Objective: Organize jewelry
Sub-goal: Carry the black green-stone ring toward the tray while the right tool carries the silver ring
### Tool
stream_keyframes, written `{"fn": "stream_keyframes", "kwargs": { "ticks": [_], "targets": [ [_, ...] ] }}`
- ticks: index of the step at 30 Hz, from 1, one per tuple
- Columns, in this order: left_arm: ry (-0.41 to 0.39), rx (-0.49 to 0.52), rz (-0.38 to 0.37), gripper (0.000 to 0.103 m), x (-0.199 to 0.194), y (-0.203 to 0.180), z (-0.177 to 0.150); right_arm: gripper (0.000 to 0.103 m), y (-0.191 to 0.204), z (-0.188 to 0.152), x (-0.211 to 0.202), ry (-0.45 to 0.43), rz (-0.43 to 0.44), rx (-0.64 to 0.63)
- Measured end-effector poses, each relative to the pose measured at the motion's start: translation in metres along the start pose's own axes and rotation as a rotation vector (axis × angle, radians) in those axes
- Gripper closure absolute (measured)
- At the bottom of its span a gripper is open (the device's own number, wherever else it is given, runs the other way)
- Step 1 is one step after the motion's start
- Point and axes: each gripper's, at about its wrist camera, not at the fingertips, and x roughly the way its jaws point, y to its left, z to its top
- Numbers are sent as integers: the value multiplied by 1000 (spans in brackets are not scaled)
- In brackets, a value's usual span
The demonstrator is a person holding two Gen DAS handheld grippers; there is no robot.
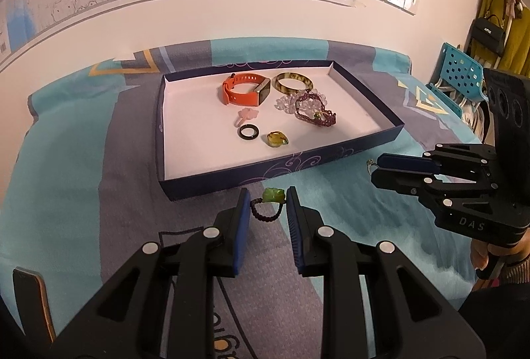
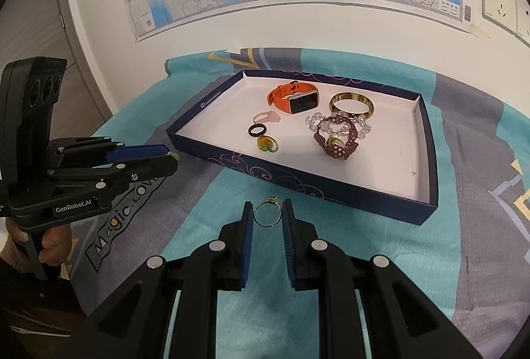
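Most pieces are already lying in the tray on the bed. The left gripper is pinching the green beaded ring, the right gripper the metal ring, both hovering near the tray's front edge, not yet placed.

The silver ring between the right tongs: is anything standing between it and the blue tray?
Only the dark blue cardboard tray's near wall stands between it and the thin silver metal ring held in the right tongs; the tray floor behind that wall looks bare.
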Motion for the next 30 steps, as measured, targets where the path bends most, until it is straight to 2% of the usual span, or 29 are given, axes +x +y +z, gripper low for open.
{"fn": "stream_keyframes", "kwargs": {
  "ticks": [30],
  "targets": [
    [-25,-10,9,80,2,3,13,87,-3,16,-1,-33,-2,-14]
  ]
}}
